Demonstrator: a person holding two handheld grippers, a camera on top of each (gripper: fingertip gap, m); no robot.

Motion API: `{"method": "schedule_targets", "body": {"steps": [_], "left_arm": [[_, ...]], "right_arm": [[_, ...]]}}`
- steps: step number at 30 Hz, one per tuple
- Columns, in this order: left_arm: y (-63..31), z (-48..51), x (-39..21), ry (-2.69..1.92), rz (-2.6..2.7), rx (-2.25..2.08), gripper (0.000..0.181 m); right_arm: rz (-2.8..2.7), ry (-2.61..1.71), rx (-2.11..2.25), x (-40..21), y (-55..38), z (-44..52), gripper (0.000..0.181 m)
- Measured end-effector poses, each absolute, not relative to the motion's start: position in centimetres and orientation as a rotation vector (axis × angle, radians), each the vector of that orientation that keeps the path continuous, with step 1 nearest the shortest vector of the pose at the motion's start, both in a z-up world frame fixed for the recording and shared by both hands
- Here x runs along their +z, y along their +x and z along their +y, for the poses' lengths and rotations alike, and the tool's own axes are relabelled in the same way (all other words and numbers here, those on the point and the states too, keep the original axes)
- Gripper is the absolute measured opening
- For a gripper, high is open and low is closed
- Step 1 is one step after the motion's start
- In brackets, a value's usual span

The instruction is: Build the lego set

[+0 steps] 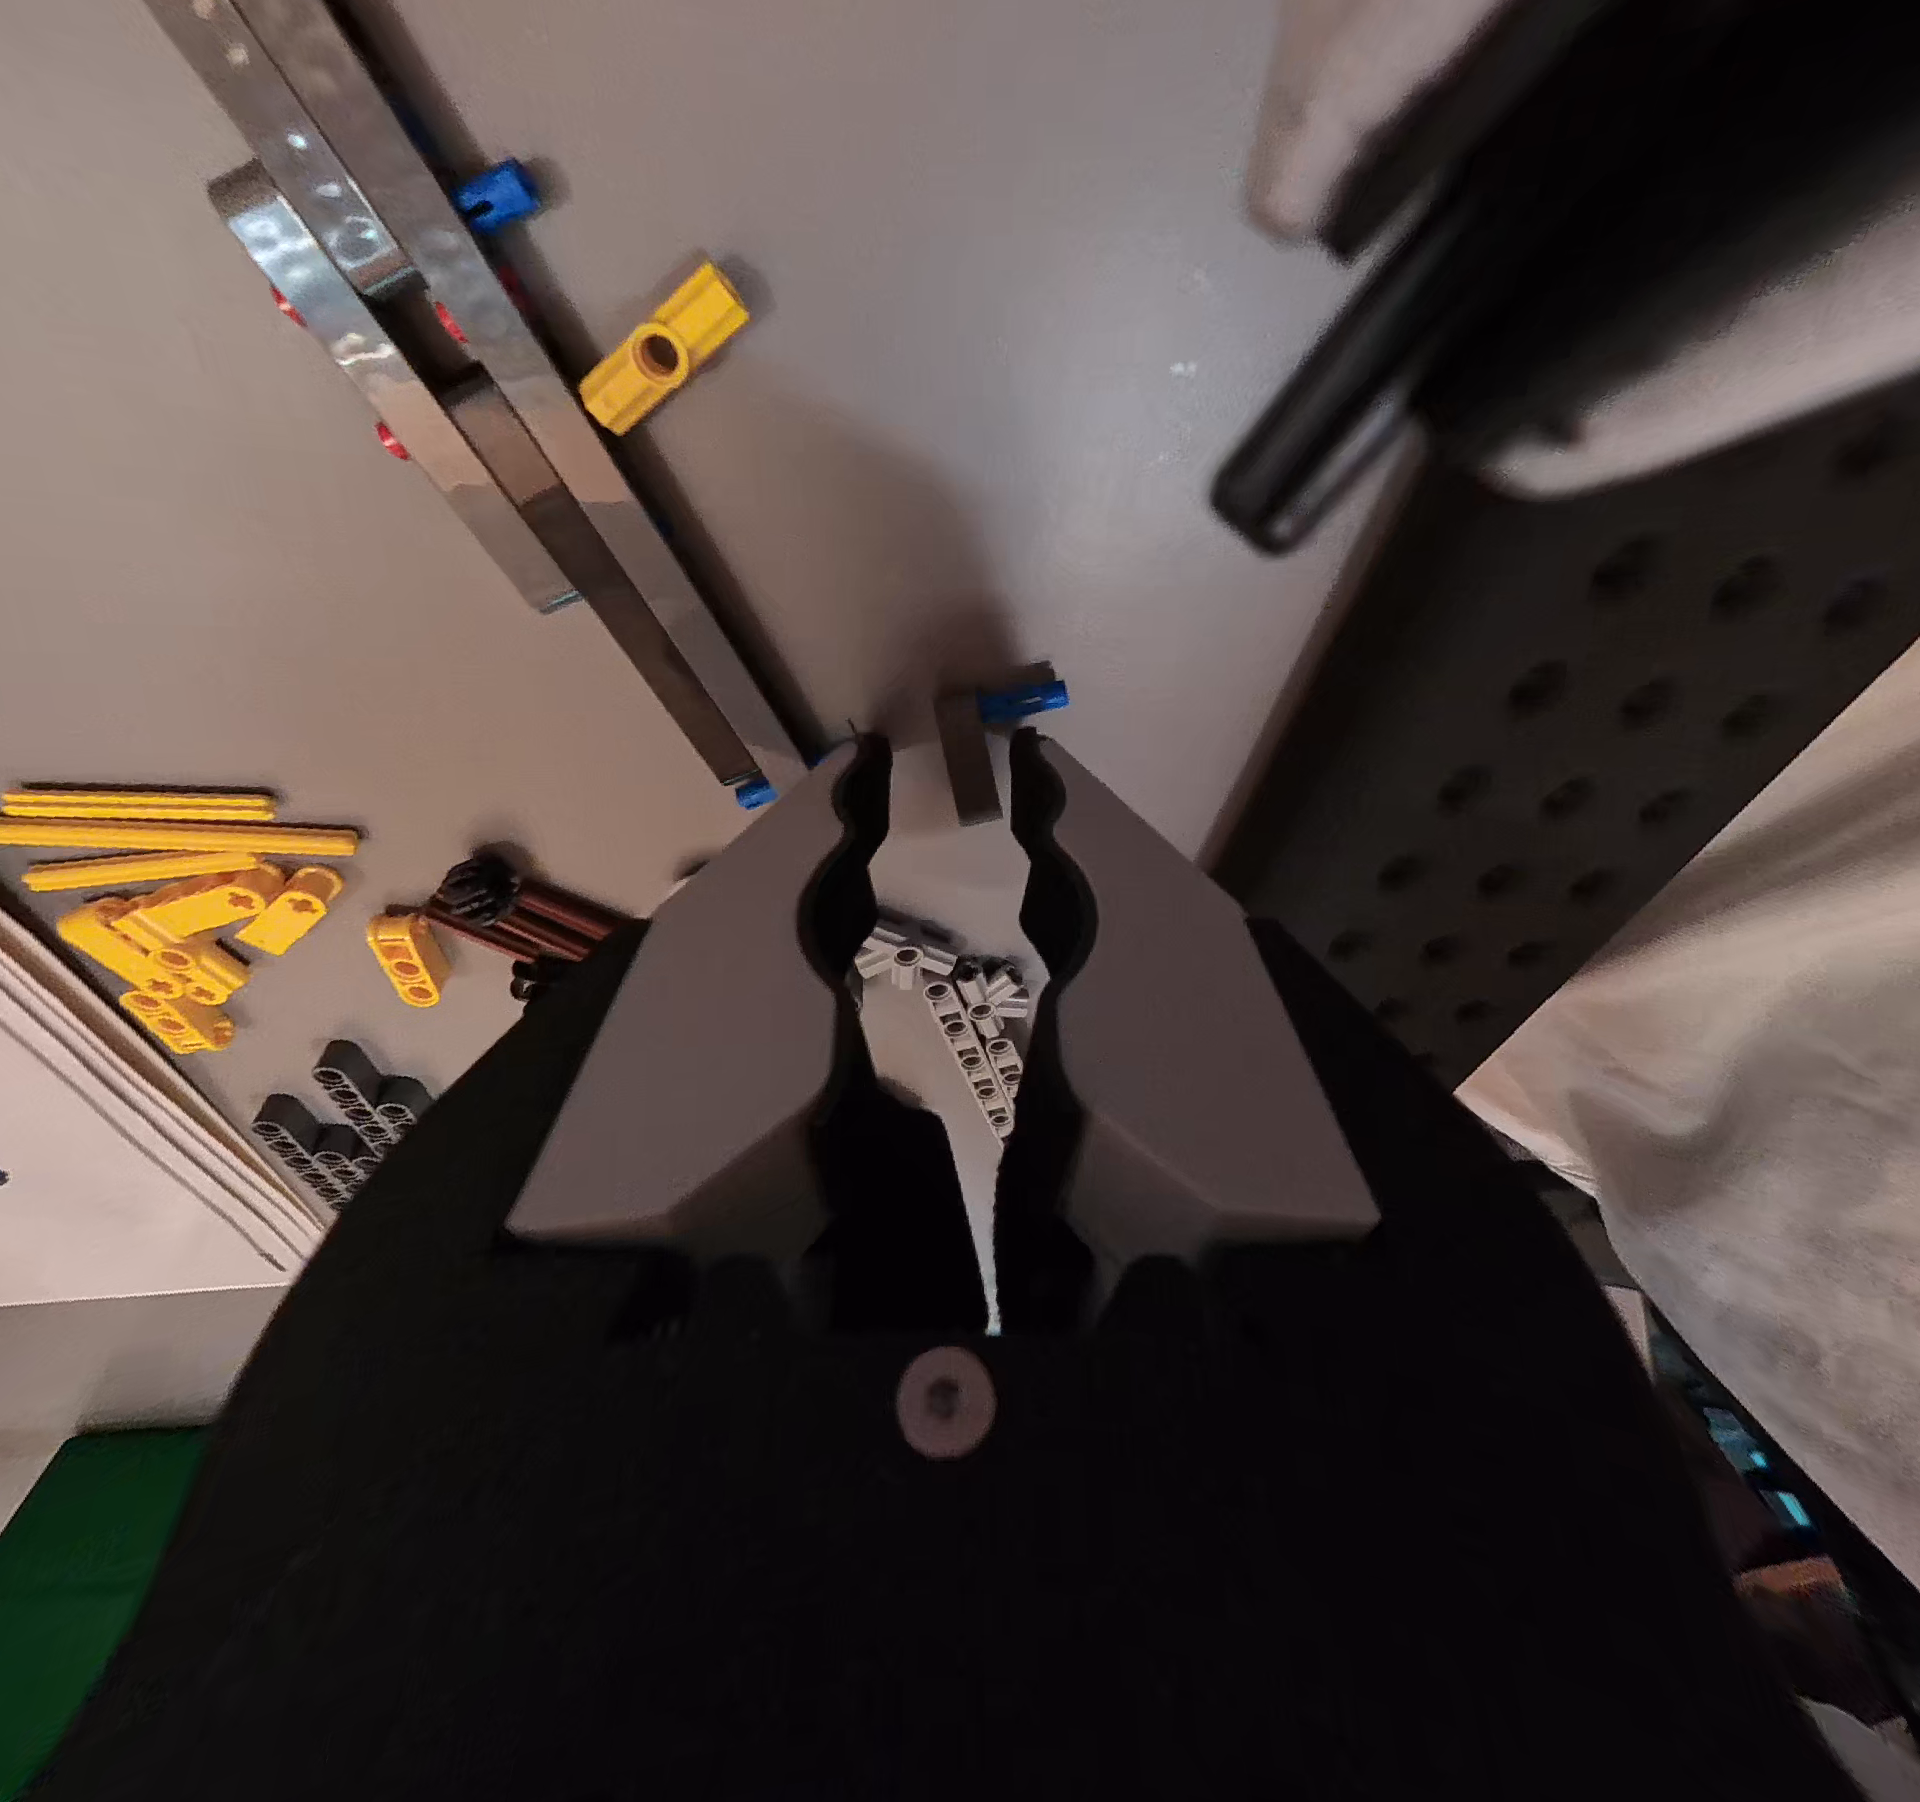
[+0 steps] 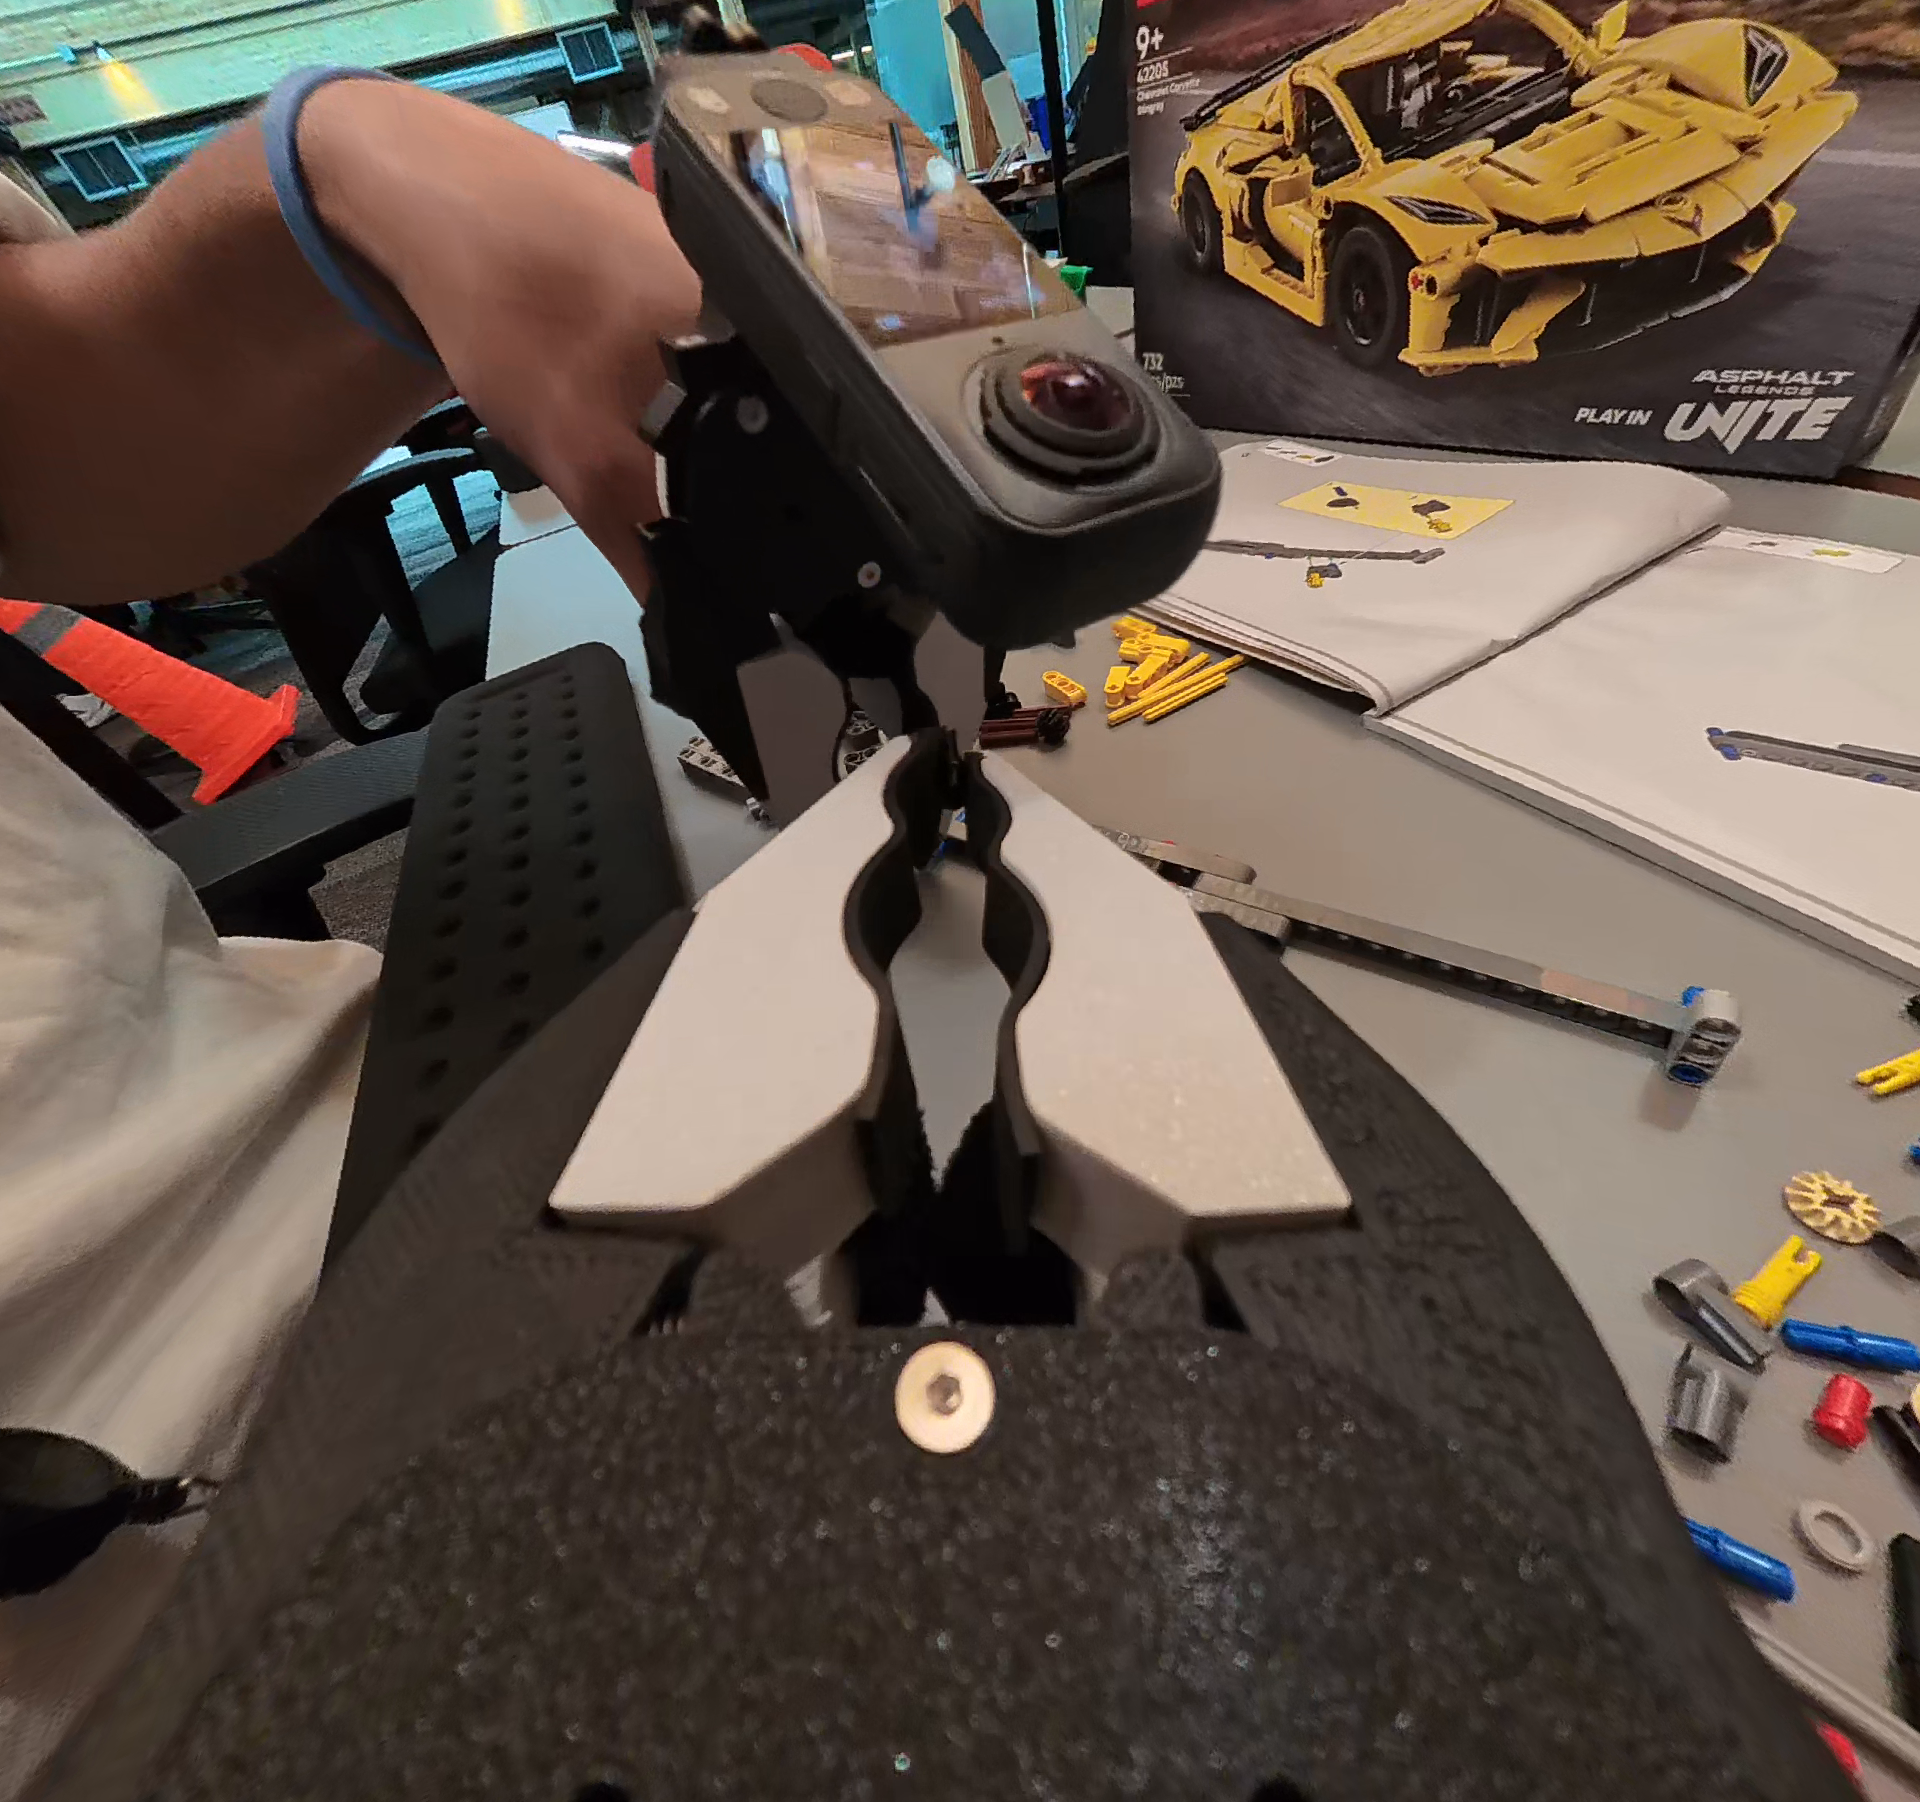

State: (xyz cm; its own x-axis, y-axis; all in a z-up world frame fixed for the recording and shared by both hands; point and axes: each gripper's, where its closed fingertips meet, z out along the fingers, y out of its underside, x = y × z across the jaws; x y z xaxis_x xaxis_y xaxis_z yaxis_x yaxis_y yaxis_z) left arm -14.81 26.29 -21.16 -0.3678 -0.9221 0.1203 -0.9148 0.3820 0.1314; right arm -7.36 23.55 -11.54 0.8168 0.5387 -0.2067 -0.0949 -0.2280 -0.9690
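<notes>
Hovering, my left tool (image 1: 951, 750) gaped over grey piece (image 1: 968, 760); right tool (image 2: 948, 765) nearly together, grip unclear; long beam (image 1: 520, 381) flanked, yellow parts (image 1: 197, 911) beside.

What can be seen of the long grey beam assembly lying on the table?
The long grey beam assembly lies flat on the grey table, built from several long, glossy plastic beams joined side by side. Blue pins stick out along it and at its ends, small red pieces show near one end, and a yellow connector sits against one side. In the right wrist view its far end carries a grey connector with blue inside. Neither gripper touches it.
</notes>
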Motion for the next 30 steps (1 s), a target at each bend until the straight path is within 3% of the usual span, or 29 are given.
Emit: {"method": "schedule_targets", "body": {"steps": [4,10,15,17,20,30], "left_arm": [[-14.6,26.6,-21.4,1.654,-2.464,-0.078,0.009],[-13.0,26.1,-20.6,1.721,-2.477,0.128,0.007],[-6.2,27.4,-15.4,2.252,-2.015,1.143,0.007],[-4.3,28.2,-13.1,2.31,-1.663,1.609,0.007],[-3.4,28.5,-12.1,2.29,-1.297,1.972,0.007],[-2.6,26.6,-13.6,2.321,-1.343,2.11,0.007]], "right_arm": [[-0.354,-1.709,0.605,-11.5,-7.4,23.5,0.004],[-0.333,-1.696,0.586,-11.2,-7.0,23.5,0.004],[-0.188,-1.65,0.463,-10.1,-4.0,23.6,0.004],[-0.17,-1.687,0.388,-10.6,-3.4,24.0,0.004],[-0.212,-1.764,0.189,-11.6,-3.6,24.8,0.004],[-0.25,-1.89,-0.119,-13.2,-4.3,26.7,0.004]]}}
